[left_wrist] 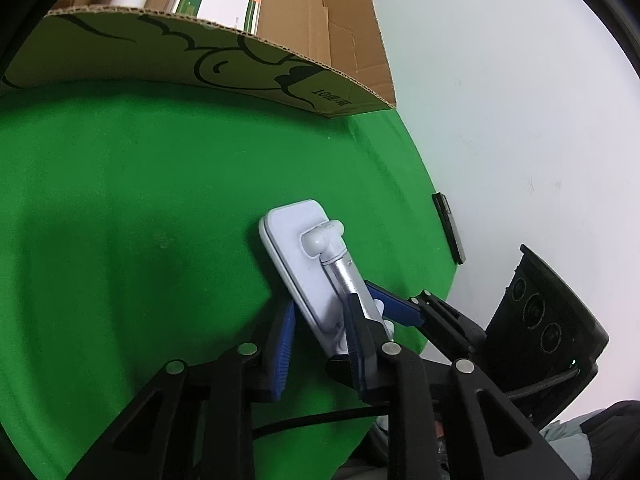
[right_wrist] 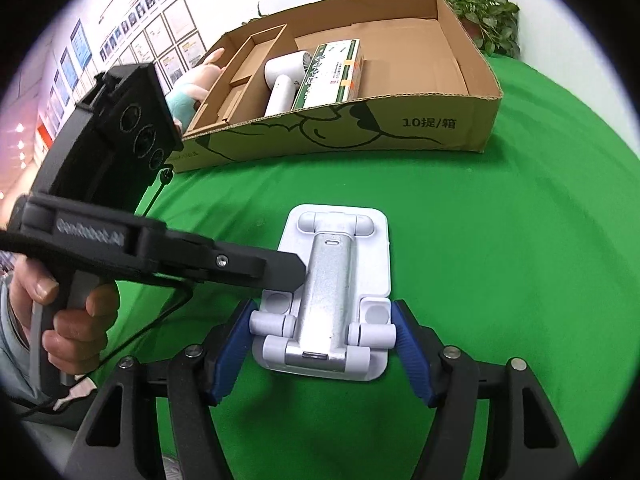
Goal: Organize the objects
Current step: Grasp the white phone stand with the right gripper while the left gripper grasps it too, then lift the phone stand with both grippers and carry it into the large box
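A folded white phone stand with a silver metal arm lies on the green cloth; it also shows in the left wrist view. My right gripper is shut on its near end, blue pads against the white hinge knobs on both sides. My left gripper comes in from the left of the right wrist view, one finger touching the stand's left edge. In the left wrist view its jaws straddle the stand's side with a gap showing on the left. The cardboard box stands behind.
The box holds a white hair dryer, a green-and-white carton and a cardboard insert. A plush toy sits by its left end. A potted plant is at the back right. A dark phone lies at the table edge.
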